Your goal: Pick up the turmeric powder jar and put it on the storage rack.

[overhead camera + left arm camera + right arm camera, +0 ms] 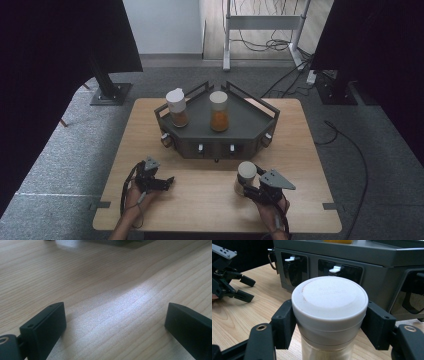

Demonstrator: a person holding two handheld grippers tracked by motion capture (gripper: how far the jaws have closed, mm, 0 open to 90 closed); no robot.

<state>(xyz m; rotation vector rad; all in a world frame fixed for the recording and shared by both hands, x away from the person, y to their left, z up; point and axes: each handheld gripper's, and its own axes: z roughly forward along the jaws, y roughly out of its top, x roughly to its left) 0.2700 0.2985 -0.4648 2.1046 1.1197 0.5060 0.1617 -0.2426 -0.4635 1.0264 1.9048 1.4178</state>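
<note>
A clear jar (246, 174) with a white lid (329, 300) and pale contents is upright at the table's front right. My right gripper (245, 187) is shut on it, one black jaw pressing on each side just under the lid. Whether the jar's base touches the table I cannot tell. At the front left, my left gripper (169, 182) lies low over the wood, open with bare table between its jaws (116, 320). The right gripper view also has that left gripper (244, 288) at its left edge.
A grey angular rack (245, 125) stands at the middle of the wooden table (210, 200), just beyond the held jar. It carries a white-lidded jar (177, 107) and another with orange contents (219, 111). Small white latches (335, 268) line its front wall.
</note>
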